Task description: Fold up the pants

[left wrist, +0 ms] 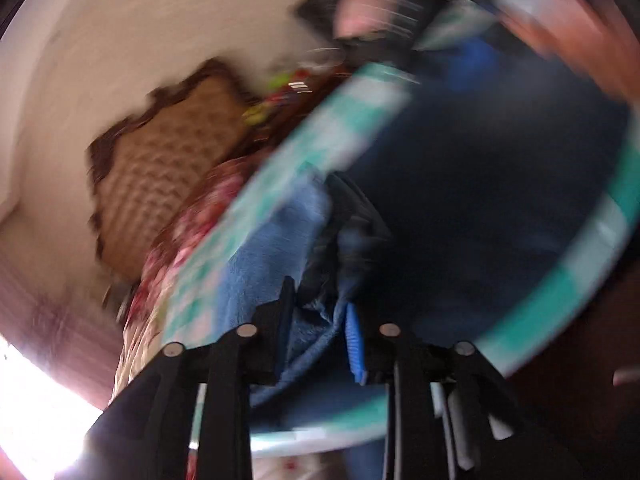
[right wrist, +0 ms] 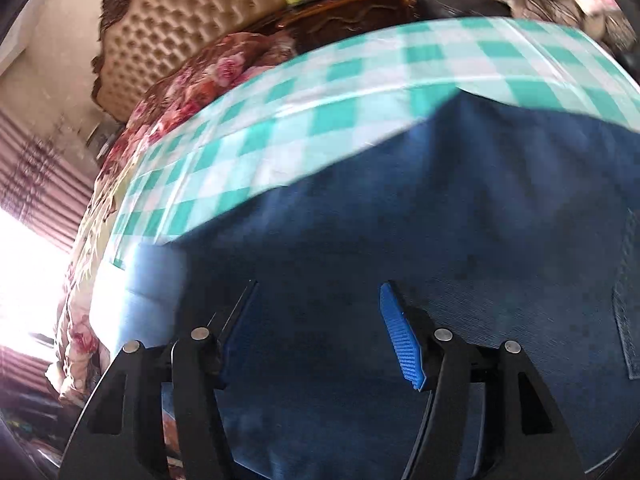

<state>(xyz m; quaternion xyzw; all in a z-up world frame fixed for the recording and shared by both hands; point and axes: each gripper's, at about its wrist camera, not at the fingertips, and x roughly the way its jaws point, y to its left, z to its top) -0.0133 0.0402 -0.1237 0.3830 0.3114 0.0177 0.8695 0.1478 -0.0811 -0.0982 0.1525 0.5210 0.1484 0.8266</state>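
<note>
We've got the dark blue corduroy pants (right wrist: 440, 220) spread flat on the teal-and-white checked cloth (right wrist: 280, 100), right under & ahead of the right gripper (right wrist: 316, 328); its jaws stand apart w/ nothing between, prob. so the fabric lies free. Left gripper (left wrist: 316, 336) has light blue fleecy fabric (left wrist: 276, 240) bunched between its pads, but blur's too heavy, can't tell if it's pinched

Dark blue ribbed cloth pants (right wrist: 440, 220) lie on a smooth green-checked tablecloth (right wrist: 320, 96); tufted headboard (right wrist: 192, 12) behind.
</note>
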